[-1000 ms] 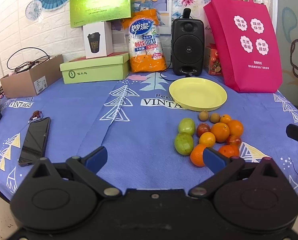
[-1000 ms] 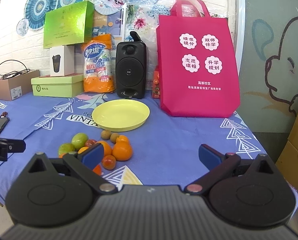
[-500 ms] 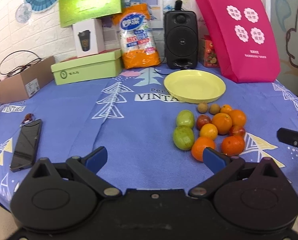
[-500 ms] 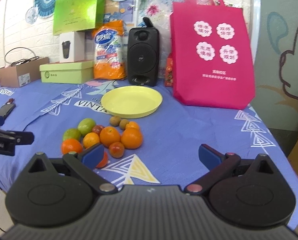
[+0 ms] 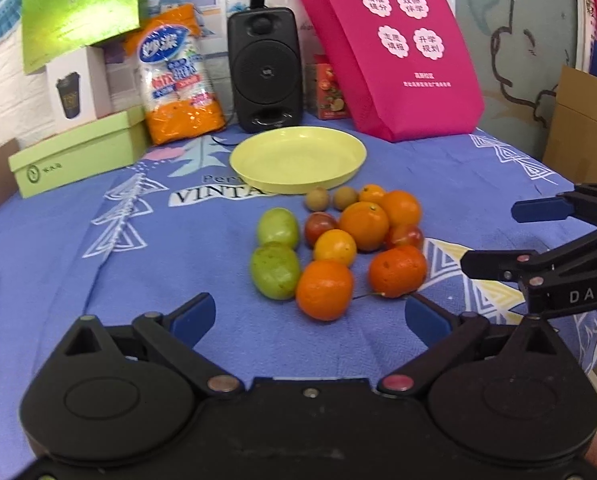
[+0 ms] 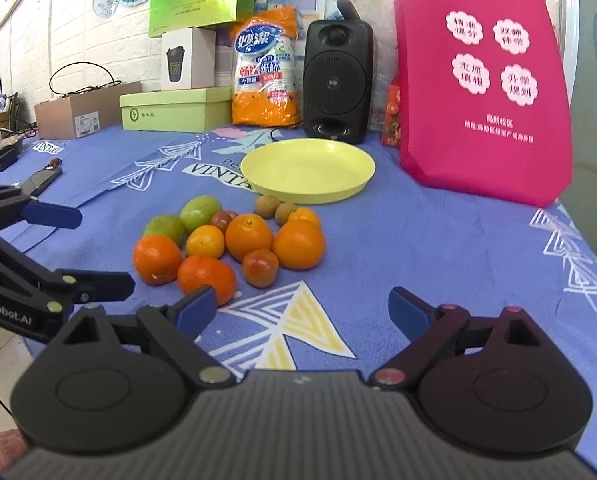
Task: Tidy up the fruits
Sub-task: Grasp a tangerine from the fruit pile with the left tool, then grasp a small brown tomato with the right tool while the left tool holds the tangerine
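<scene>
Fruit pile (image 5: 338,240) sits loose on the blue tablecloth (image 5: 158,248) mid-table, just in front of the empty yellow plate (image 5: 298,160); compared with a second ago both grippers have closed in on it, so a first pick looks imminent, nothing moved yet. Left gripper (image 5: 310,316) has jaws spread, empty, nearest orange (image 5: 324,290) just ahead; right gripper (image 6: 302,308) likewise spread, empty. Speaker (image 5: 264,68), pink bag (image 5: 394,48), green box (image 5: 78,152) crowd the far edge; fruits touch, so neighbours may roll.
</scene>
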`<state>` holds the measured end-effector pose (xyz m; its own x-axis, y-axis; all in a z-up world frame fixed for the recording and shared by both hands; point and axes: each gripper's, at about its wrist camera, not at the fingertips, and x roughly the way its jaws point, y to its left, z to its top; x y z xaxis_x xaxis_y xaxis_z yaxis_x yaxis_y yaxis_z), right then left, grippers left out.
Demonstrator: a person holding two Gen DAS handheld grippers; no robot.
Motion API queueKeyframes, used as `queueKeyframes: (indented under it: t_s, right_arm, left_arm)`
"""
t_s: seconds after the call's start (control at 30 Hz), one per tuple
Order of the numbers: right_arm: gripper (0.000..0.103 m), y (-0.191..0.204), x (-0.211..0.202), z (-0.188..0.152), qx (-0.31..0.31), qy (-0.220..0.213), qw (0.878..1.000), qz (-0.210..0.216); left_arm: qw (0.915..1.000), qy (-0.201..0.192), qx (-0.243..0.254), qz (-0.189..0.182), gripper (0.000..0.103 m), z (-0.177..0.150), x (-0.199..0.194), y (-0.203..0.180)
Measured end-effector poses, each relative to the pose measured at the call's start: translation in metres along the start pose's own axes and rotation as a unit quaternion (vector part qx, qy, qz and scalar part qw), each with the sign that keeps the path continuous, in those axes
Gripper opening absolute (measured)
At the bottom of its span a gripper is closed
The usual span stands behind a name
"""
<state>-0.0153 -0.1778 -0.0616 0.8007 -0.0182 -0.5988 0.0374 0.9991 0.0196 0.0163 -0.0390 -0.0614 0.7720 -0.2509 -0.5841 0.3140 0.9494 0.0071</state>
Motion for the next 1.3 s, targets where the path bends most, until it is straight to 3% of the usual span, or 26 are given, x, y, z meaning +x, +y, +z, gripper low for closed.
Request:
queueKeyframes:
  t_s: [0.1, 0.17, 0.43, 0.5, 0.67, 0.77, 0.9, 0.97, 1.03, 1.1, 1.3]
  right_arm:
    - [0.092, -0.004, 0.004, -0.001, -0.011, 0.001, 1.0, 0.006]
    - [0.092, -0.005, 0.006, -0.001, -0.02, 0.001, 1.0, 0.011]
    - [0.092, 0.006, 0.016, 0.0, -0.058, 0.011, 0.998, 0.035]
    - [0.091, 0.011, 0.019, 0.0, -0.077, 0.015, 0.996, 0.038]
    - [0.082, 0.017, 0.027, 0.001, -0.106, 0.029, 0.993, 0.045]
    - [0.075, 0.018, 0.032, 0.002, -0.105, 0.035, 0.992, 0.058]
    - [0.072, 0.021, 0.039, 0.004, -0.104, 0.04, 0.991, 0.075]
    - [0.066, 0.022, 0.044, 0.006, -0.099, 0.043, 0.991, 0.083]
    - [0.052, 0.022, 0.049, 0.009, -0.086, 0.045, 0.991, 0.09]
    - [0.048, 0.02, 0.054, 0.012, -0.074, 0.049, 0.992, 0.085]
    - [0.048, 0.016, 0.055, 0.015, -0.081, 0.054, 0.992, 0.086]
  left_arm:
    - [0.9996, 0.017, -0.008, -0.022, 0.074, 0.001, 0.011, 0.003]
    - [0.9988, 0.029, -0.018, -0.034, 0.067, 0.001, 0.018, 0.006]
    - [0.9975, 0.041, -0.026, -0.052, 0.063, 0.006, 0.037, 0.004]
    - [0.997, 0.042, -0.023, -0.06, 0.054, 0.009, 0.04, 0.003]
    - [0.9969, 0.036, -0.019, -0.067, 0.051, 0.014, 0.047, 0.003]
    - [0.9975, 0.031, -0.017, -0.061, 0.039, 0.015, 0.048, 0.007]
    - [0.9958, 0.032, -0.041, -0.075, 0.038, 0.015, 0.048, 0.018]
    - [0.9961, 0.031, -0.043, -0.07, 0.038, 0.014, 0.046, 0.022]
    - [0.9964, 0.031, -0.045, -0.064, 0.038, 0.013, 0.044, 0.026]
    - [0.9966, 0.034, -0.048, -0.058, 0.038, 0.012, 0.043, 0.031]
    - [0.9959, 0.037, -0.06, -0.056, 0.038, 0.01, 0.042, 0.041]
